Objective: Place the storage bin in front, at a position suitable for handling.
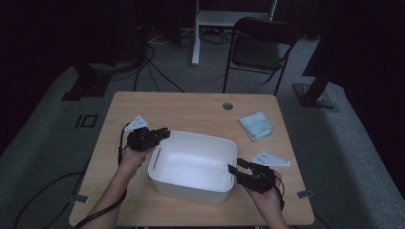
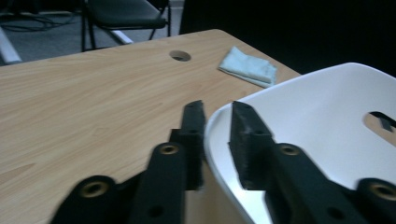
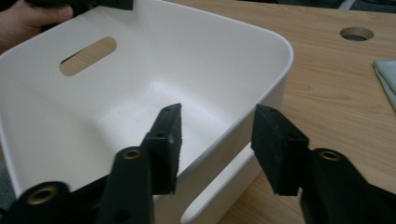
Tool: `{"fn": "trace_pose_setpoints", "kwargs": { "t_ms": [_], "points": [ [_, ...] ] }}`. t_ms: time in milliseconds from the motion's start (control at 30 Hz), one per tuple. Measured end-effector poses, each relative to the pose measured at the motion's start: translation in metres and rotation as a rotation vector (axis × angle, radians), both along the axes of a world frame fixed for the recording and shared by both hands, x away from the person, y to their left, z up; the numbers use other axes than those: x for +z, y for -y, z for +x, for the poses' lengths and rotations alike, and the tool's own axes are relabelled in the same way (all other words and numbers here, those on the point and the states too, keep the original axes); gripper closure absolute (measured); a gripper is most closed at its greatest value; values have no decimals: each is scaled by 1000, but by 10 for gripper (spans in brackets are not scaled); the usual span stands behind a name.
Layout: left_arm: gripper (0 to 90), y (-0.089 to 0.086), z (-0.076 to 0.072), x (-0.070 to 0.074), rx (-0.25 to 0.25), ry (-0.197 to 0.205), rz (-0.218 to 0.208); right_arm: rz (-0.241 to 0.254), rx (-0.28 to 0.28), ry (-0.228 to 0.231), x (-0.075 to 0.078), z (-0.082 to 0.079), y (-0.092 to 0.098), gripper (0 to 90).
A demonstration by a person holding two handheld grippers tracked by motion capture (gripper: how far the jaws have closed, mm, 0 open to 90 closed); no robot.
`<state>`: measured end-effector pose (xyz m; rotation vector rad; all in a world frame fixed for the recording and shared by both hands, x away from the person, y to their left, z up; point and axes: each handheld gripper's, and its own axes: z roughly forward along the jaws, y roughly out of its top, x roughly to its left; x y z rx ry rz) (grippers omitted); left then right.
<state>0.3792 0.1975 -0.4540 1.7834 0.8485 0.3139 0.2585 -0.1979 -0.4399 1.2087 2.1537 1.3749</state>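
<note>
White plastic makes up the tub [image 1: 193, 164], an empty open bin that sits near the middle of the wooden table [image 1: 191, 105], with a folded pale cloth [image 1: 256, 125] lying well apart toward the far right corner. Each hand brings a set of tongs to one short end: the left tongs [image 2: 217, 112] straddle the rim, one jaw outside the wall and one inside, drawn close around it, though a sliver of gap seems to remain, so I would not call it a firm clamp yet. The right tongs [image 3: 217, 119] stand apart, astride the opposite rim with clear daylight on both sides. To do this grasp well, both jaws should seat deep over the rolled lip, squarely across the wall rather than at the curved corner, and close fully before any lift. Matching the two grips matters, since a thin, smooth wall could slip or the tub could tilt if one side bites sooner.
</note>
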Motion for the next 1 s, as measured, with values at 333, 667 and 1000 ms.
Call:
{"fn": "trace_pose_setpoints", "kwargs": {
  "t_ms": [333,667,1000],
  "points": [
    [821,-1,-5,1,15,14,27,-35,-19,-14,3,5,-1,621],
    [818,-4,-16,1,47,38,51,-31,-30,-16,4,16,0,677],
    [810,-7,-29,1,74,43,54,-45,-32,-18,6,34,0,720]
  ]
}}
